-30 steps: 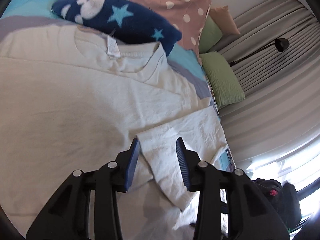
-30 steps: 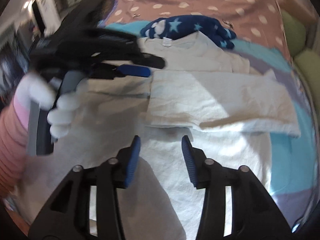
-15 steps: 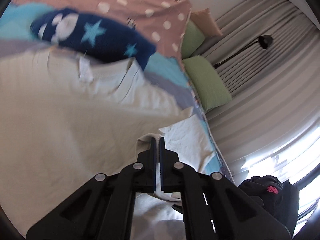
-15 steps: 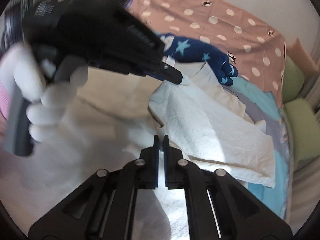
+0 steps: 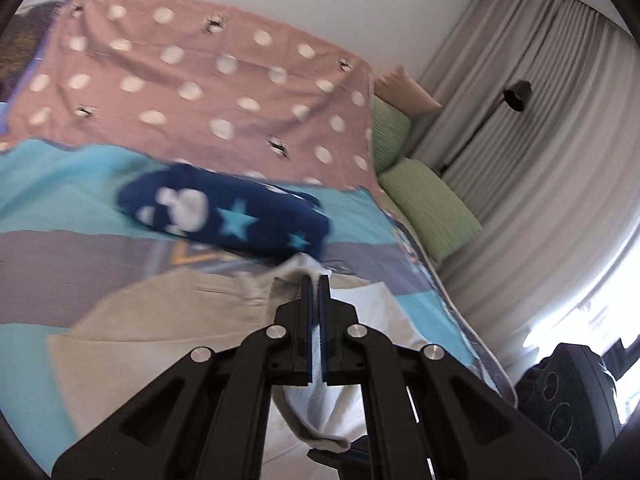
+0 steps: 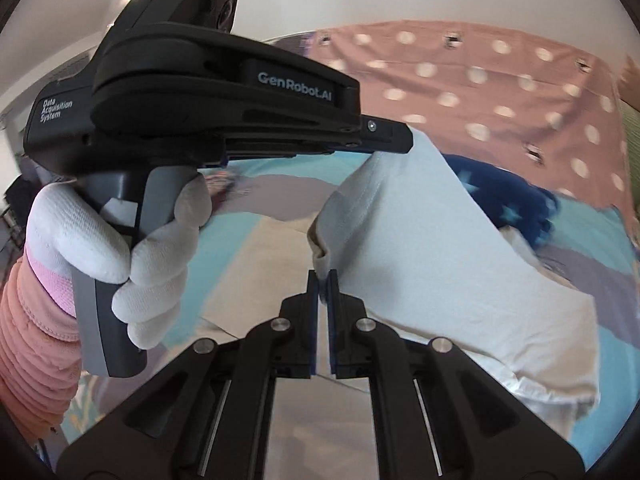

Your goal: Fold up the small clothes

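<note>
The white T-shirt (image 6: 432, 248) is lifted off the bed (image 5: 72, 184) along one side, pinched in both sets of jaws while the rest of it trails down onto the covers below them. The left gripper (image 5: 316, 280) has its jaws closed almost flat together with a fold of the cloth caught at the tips. The right gripper (image 6: 322, 278) is pressed shut the same way on the shirt's edge. In the right wrist view the left gripper sits above and just beyond the right jaws, so the stretch of fabric between the two grips hangs as a slanting sheet.

It looks like thin, light knit cotton: limp, with no stiffness of its own, so it should sag and crease wherever it is not held. It is not fragile, though the fabric could slide out of a shallow pinch if the two grips are pulled apart hard. Hems and seams, such as the stitched edge showing near the right jaws, give the firmest hold. Gripping two points along one edge keeps that edge straight enough to lay over cleanly.

Beyond the jaws lies a navy star-patterned garment (image 5: 224, 216).
</note>
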Demonstrator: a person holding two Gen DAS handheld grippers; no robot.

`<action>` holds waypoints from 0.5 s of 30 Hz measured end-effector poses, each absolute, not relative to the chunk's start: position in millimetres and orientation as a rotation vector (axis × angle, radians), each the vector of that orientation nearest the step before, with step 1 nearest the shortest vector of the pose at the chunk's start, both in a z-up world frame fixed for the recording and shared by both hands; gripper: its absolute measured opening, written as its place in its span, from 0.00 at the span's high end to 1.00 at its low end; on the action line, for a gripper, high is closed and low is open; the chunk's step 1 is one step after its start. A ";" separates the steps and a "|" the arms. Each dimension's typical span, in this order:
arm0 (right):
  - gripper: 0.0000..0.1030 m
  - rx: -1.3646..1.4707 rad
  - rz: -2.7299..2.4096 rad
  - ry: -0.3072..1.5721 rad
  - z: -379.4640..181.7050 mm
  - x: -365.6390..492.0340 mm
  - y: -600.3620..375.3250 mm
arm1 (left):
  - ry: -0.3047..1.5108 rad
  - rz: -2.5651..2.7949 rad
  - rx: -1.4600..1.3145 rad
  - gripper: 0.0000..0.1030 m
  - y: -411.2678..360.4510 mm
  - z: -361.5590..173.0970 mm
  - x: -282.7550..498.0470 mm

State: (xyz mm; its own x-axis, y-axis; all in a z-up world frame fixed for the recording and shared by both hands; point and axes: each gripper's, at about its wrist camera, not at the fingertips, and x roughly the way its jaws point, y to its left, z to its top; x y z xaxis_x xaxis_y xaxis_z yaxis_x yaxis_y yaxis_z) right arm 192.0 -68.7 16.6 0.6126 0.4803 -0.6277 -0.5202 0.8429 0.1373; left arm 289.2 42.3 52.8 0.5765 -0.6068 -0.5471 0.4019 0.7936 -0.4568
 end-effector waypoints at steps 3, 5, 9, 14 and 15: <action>0.96 -0.081 0.636 0.712 15.3 190.6 -35.4 | 0.748 -0.547 -0.296 0.98 76.2 47.4 284.2; 0.96 -0.095 0.654 0.724 12.4 189.2 -18.0 | 0.766 -0.518 -0.300 0.98 92.5 39.1 284.3; 0.96 -0.114 0.670 0.791 -7.7 193.3 2.9 | 0.824 -0.468 -0.290 0.98 109.8 11.0 282.3; 0.81 -0.069 0.722 0.913 -36.3 194.5 -0.6 | 0.866 -0.424 -0.274 0.98 117.7 -14.4 279.6; 0.68 -0.061 0.721 0.926 -38.9 191.7 -5.7 | 0.869 -0.395 -0.258 0.98 120.7 -19.3 280.0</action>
